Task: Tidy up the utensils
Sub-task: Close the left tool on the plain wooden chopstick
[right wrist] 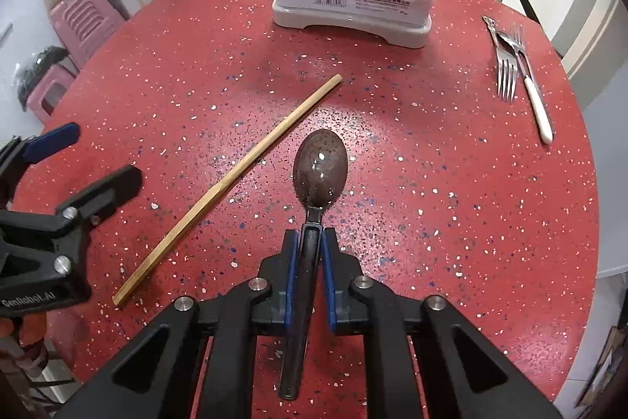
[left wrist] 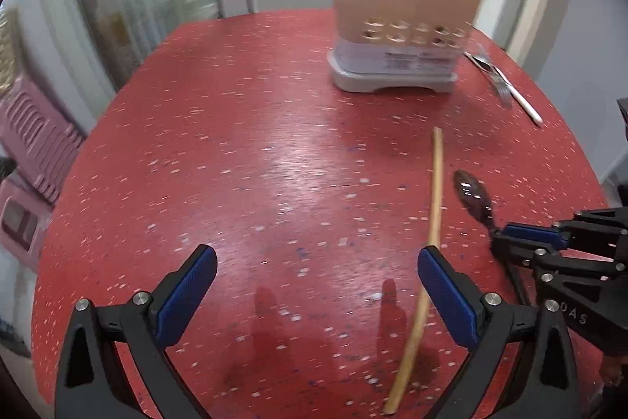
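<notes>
Right claw [right wrist: 310, 254] clamped on spoon [right wrist: 320, 169]; left claw [left wrist: 316, 285] wide, chopstick [left wrist: 433, 199] beside; table [left wrist: 235, 152] bare leftward.

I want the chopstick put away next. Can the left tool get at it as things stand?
Probably yes: the left tool is open, and the chopstick lies bare on the table beside its right finger, with nothing on top.

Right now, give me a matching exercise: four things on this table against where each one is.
Things:
1. spoon
2. chopstick
3. fork
4. utensil holder

Places:
A. far end of the table
B. lying loose beside the left gripper
C. clamped in the right gripper
D. right edge, beside a white-handled utensil

Pairs: 1-C, 2-B, 3-D, 4-A
</notes>
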### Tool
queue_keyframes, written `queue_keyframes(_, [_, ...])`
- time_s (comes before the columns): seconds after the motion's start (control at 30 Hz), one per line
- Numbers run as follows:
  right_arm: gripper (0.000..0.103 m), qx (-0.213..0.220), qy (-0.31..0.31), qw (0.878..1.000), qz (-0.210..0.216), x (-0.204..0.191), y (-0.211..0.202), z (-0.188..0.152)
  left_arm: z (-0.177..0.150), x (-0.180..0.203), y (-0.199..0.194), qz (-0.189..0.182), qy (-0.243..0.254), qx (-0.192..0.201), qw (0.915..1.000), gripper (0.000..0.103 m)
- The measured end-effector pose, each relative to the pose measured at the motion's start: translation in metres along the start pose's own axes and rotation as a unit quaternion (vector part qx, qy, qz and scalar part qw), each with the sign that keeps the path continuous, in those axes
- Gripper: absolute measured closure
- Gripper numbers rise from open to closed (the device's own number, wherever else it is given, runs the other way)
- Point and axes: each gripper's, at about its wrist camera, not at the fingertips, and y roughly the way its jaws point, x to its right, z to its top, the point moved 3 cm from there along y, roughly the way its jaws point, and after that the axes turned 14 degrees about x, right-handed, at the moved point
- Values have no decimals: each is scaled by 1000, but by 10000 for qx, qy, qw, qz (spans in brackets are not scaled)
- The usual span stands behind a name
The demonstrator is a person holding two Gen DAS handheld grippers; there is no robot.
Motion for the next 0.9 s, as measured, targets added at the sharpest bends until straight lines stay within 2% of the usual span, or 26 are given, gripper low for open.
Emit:
queue_keyframes(0.1, [91,24,153,9998,153,6,-2,-3,3,12,9,-159,210,-187,9995,0])
queue_keyframes(0.17, [91,27,208,9996,190,11,-3,-4,5,18,16,-295,247,-290,9988,6])
queue_keyframes(0.3, [91,38,273,9995,177,16,-5,-6,9,33,26,-518,470,-473,9964,8])
queue_keyframes(0.6, [91,121,407,9990,148,33,-16,-5,17,63,44,-600,963,-689,9912,8])
queue_keyframes(0.73, [91,171,459,9987,138,39,-24,-6,20,70,51,-695,965,-814,9896,14])
queue_keyframes(0.9, [91,232,526,9982,187,44,-31,-4,26,78,58,-886,988,-1086,9852,18])
